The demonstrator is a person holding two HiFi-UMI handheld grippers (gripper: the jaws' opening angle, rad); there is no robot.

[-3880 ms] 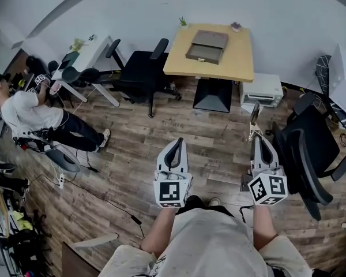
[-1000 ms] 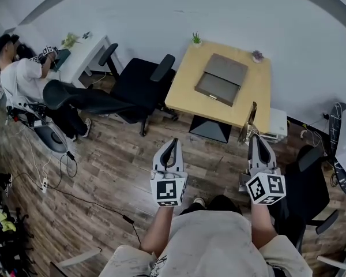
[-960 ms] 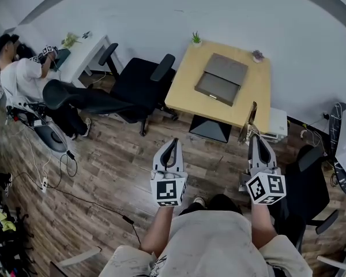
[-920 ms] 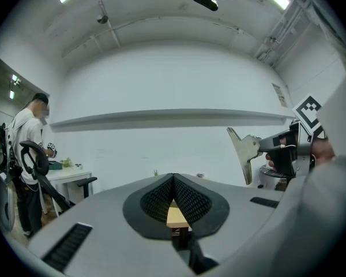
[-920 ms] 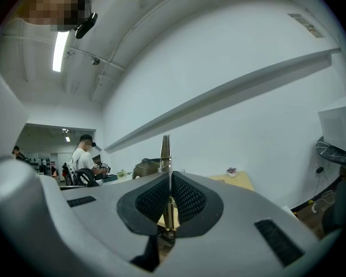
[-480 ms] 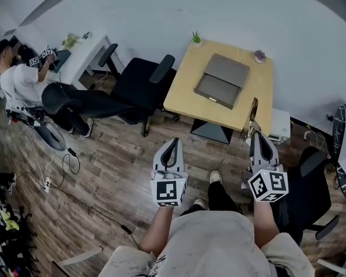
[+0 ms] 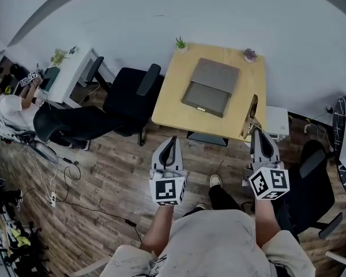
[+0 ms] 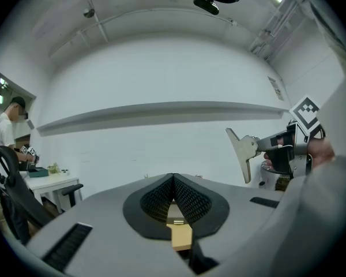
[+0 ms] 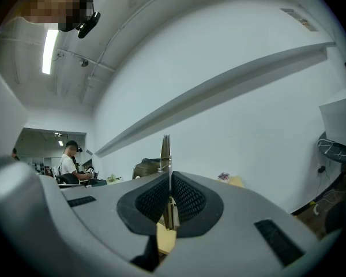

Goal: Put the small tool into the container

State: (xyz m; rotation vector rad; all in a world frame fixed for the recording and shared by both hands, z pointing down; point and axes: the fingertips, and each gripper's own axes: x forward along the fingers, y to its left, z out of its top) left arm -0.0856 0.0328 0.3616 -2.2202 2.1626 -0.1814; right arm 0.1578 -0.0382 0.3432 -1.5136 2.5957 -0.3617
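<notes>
Right gripper view shows the right gripper (image 9: 170,184) with its jaws clamped on the small tool (image 9: 166,149), a thin flat metal blade standing upright past the fingertips. The left gripper (image 8: 173,184) has its jaws pressed together with nothing between them. In the head view the tool's tip overlaps the near right edge of the table (image 7: 172,91), and the grey container (image 7: 210,87) lies at the table's middle, well apart from the tool.
</notes>
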